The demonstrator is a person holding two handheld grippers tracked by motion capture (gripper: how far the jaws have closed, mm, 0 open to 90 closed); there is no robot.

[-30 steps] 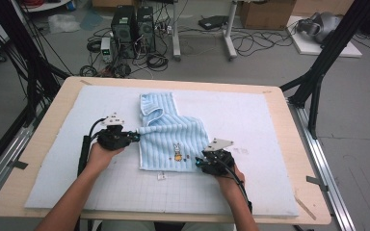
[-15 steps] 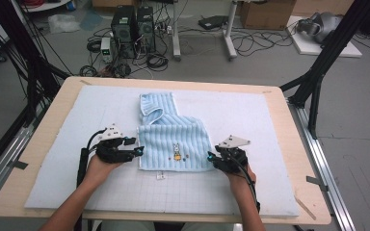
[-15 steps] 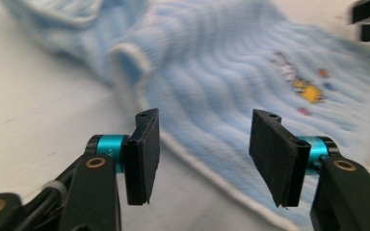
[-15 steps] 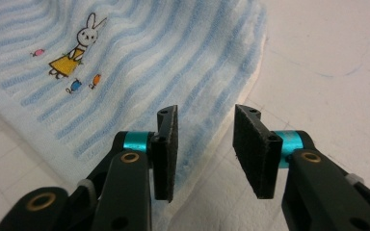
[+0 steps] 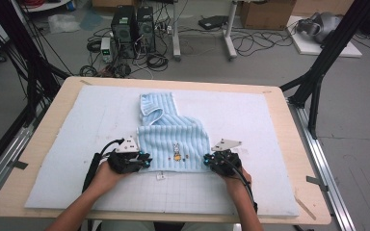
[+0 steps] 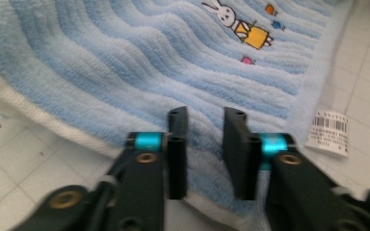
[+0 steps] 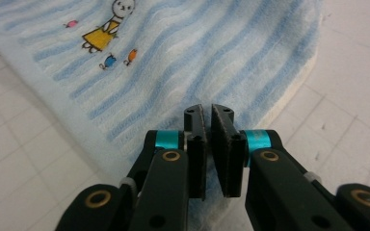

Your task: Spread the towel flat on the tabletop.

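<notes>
Right gripper [image 7: 207, 113]: jaws nearly together, a thin fold of the towel [image 5: 173, 137] pinched between them at its near right corner. They have just been closing. Left gripper [image 6: 205, 115]: jaws also just been closing, now standing a bit apart over the near left hem with a ridge of terry bunched between them; the pads look to press on it, so I read it as clamped (less tight than the right).

The towel is light blue w/ wavy stripes and lies mid-surface on the pale gridded mat [image 5: 250, 192], near edge toward the person. Its far part is already doubled over, w/ a narrower flap [image 5: 155, 105] sticking out toward the far side, upper left.

Progress, by my judgement: partly folded, approx. halfway. Both near corners are gripped, so the next fold (prob. lifting the near edge up and over toward the far side) is set up but not yet begun. Final squaring is also left.

Markings: a printed rabbit [image 6: 236, 24] in a yellow dress w/ small coloured dots beside it. A white tag [image 6: 328, 132] at the hem carries a barcode; digits too small to read. No brand legible.
</notes>
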